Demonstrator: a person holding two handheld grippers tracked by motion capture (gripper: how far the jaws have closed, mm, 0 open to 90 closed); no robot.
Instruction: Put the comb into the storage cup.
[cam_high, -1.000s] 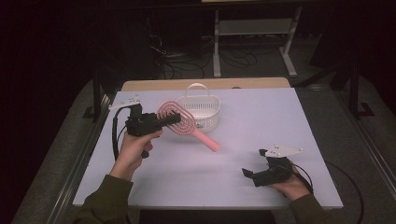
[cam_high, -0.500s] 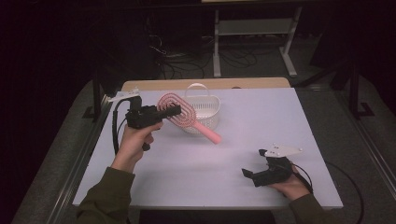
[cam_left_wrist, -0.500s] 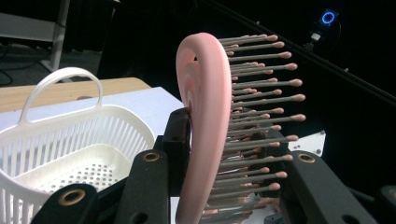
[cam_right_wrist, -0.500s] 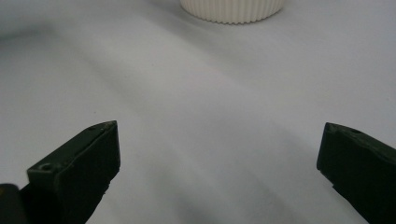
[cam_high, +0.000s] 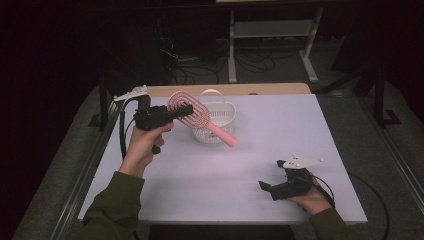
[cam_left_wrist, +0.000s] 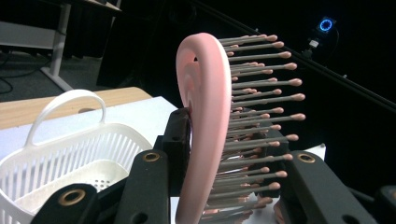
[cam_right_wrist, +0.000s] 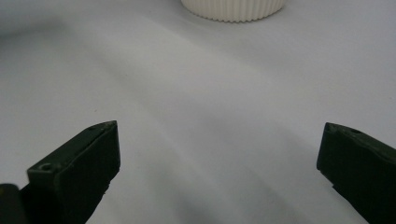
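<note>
A pink hairbrush (cam_high: 197, 117) with a looped head and a straight handle hangs in the air at the left of the white table (cam_high: 280, 135). My left gripper (cam_high: 186, 110) is shut on its head, and the handle slants down to the right in front of a white slotted basket (cam_high: 216, 116). In the left gripper view the brush's pink rim (cam_left_wrist: 205, 121) stands between the jaws with its bristles pointing right, and the basket (cam_left_wrist: 60, 163) lies below left. My right gripper (cam_high: 265, 187) rests open near the table's front right, nothing between its jaws (cam_right_wrist: 219, 172).
The basket's ribbed base (cam_right_wrist: 233, 9) shows at the top of the right gripper view. A wooden strip (cam_high: 225, 90) runs along the table's far edge. Behind it stand a metal rack (cam_high: 270, 35) and cables in the dark. A blue light (cam_left_wrist: 325, 23) glows in the left gripper view.
My left gripper has lifted the hairbrush up and toward the basket. The right gripper has stayed where it was.
</note>
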